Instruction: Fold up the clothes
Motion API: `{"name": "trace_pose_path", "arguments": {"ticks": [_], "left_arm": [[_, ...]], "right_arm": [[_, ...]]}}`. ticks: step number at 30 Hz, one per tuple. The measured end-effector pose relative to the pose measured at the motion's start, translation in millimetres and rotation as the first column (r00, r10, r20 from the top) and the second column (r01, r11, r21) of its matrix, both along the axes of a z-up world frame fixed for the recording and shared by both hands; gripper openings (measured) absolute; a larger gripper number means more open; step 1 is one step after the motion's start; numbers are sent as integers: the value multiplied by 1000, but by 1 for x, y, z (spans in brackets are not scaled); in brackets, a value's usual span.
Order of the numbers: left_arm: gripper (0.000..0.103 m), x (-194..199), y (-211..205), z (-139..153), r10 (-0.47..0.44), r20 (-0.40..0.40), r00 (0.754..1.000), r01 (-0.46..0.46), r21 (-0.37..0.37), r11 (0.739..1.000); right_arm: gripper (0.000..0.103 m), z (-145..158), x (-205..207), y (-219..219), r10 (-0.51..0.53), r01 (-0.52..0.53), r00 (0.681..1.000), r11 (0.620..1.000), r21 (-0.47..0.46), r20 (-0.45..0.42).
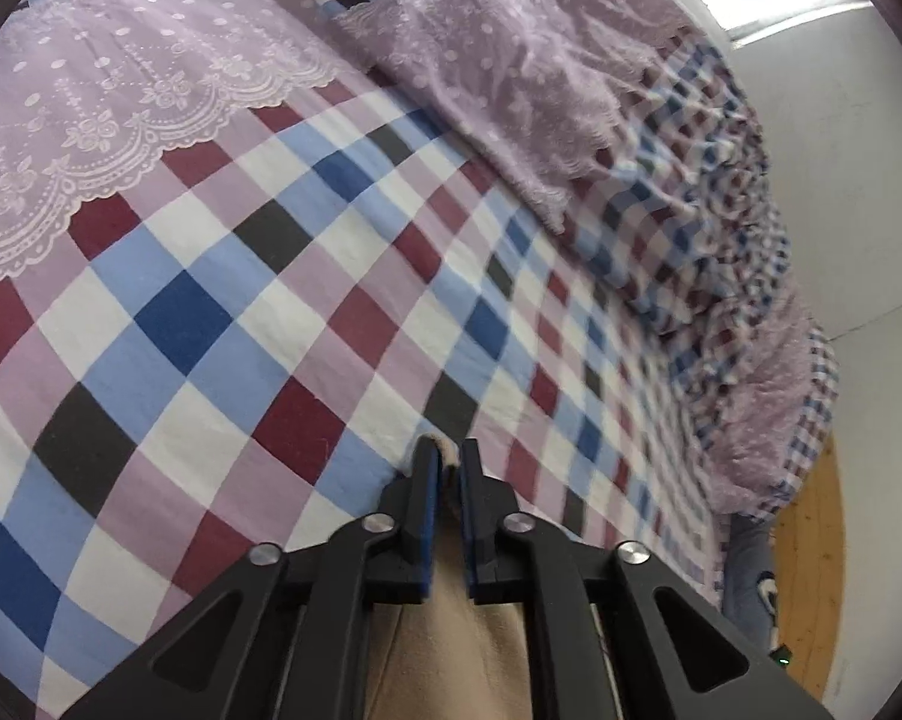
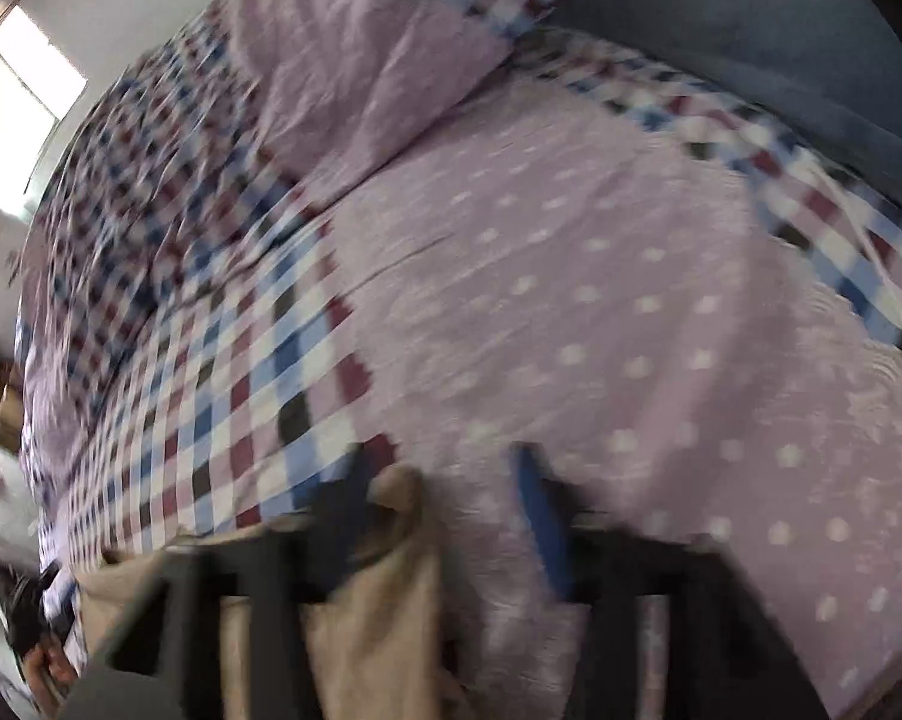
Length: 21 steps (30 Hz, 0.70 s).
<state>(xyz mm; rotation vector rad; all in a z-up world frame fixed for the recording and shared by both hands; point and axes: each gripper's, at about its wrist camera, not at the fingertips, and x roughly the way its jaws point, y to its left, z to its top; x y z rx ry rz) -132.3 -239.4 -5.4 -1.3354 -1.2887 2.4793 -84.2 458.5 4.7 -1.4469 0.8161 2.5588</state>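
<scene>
**Beige garment: handling properties and view limits**

The beige garment (image 1: pixel 451 630) lies on the checked bedspread (image 1: pixel 222 312), under both grippers at the near edge of the bed; which corner of the bed this is cannot be determined.

Left gripper (image 1: pixel 449 468): fingers stand slightly apart, with a fold of beige cloth in the narrow gap. The pads do not appear to press on it, so treat the cloth as released.

Right gripper (image 2: pixel 457 480): fingers stand well apart. A bunched tip of the beige garment (image 2: pixel 390 540) rests against the left finger; nothing is clamped.

Handling, as judged from the drape: the fabric is light, soft and limp, not fragile. It sags and creases when lifted and holds no shape. Take hold at a hem or corner, pinching one layer, with both grippers on the same edge.

Limits of view:
- The garment's outline, type and far edges are cut off by the gripper bodies.
- The right wrist view is blurred; the lilac dotted cover (image 2: pixel 601 300) shows little detail.
- Current fold state cannot be determined.
</scene>
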Motion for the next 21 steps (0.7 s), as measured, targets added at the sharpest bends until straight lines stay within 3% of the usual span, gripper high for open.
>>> {"name": "trace_pose_path", "arguments": {"ticks": [1, 2, 3, 7, 11, 13, 16, 19, 21], "left_arm": [[50, 5, -4, 5, 11, -24, 1000, -11, 12, 1000], [75, 11, -10, 11, 28, -48, 998, -27, 23, 999], [82, 20, -16, 19, 49, -84, 995, -46, 40, 998], [82, 64, -31, 53, 80, -205, 975, -65, 77, 995], [83, 119, -7, 78, 6, -312, 950, 1, 23, 1000], [84, 143, 21, 81, -64, -335, 940, 63, -15, 998], [84, 164, 67, 73, -176, -330, 927, 155, -89, 984], [84, 163, 103, 64, -270, -283, 920, 230, -167, 959], [84, 164, 116, 58, -281, -272, 921, 233, -193, 953]], "right_arm": [[58, 2, 5, 6, -17, 17, 1000, 1000, -13, -5], [58, 4, 10, 11, -31, 31, 999, 999, -29, -10], [58, 6, 16, 12, -31, 30, 999, 998, -64, -14], [58, 15, 37, 5, -8, -7, 998, 967, -253, -58], [60, 18, 44, -25, 18, -58, 994, 917, -395, -105], [60, 15, 38, -41, 37, -76, 994, 910, -408, -103], [60, 3, 24, -58, 31, -49, 998, 933, -356, -56], [60, -11, 15, -66, -15, 15, 1000, 948, -319, 3], [61, -16, 10, -68, -50, 52, 999, 951, -304, 16]]}}
